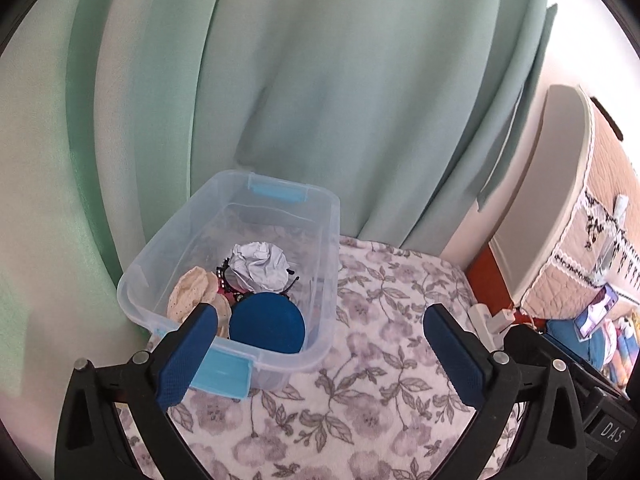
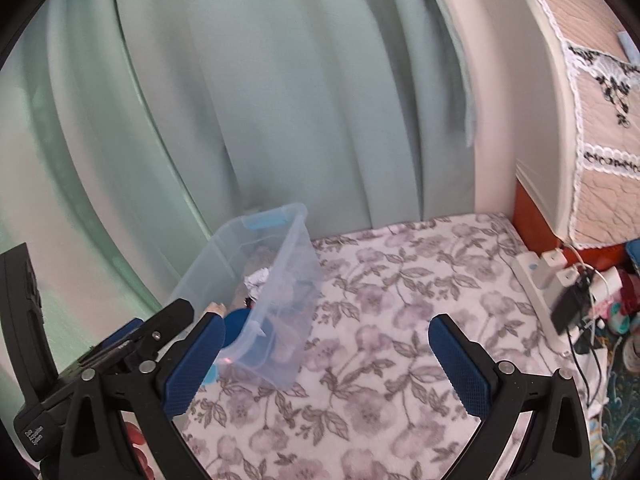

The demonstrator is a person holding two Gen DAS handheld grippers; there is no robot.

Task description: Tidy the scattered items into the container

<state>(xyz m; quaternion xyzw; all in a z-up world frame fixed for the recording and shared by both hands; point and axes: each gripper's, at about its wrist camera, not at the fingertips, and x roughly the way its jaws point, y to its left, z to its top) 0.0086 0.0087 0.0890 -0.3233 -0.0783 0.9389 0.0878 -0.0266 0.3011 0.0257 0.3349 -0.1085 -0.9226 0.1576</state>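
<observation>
A clear plastic container (image 1: pixel 326 256) with light-blue latches sits on a floral bedspread (image 1: pixel 380 360) against a green curtain. Inside lie a crumpled white paper ball (image 1: pixel 260 264), a round dark-blue disc (image 1: pixel 266 324), a cream dotted fabric piece (image 1: pixel 190 292) and a black-and-pink strap-like item (image 1: pixel 224 284). My left gripper (image 1: pixel 316 354) is open, nothing between its blue pads, just in front of the container's near right corner. In the right wrist view the container (image 2: pixel 296 248) stands left of centre. My right gripper (image 2: pixel 326 364) is open and empty over the bedspread (image 2: pixel 400 300).
A white power strip with plugs (image 2: pixel 548 280) lies at the bed's right edge beside a white headboard (image 2: pixel 520 140) with a quilted lace-trimmed cover. The other gripper's black body (image 2: pixel 120 344) shows at the lower left. Green curtain (image 1: pixel 320 100) backs the bed.
</observation>
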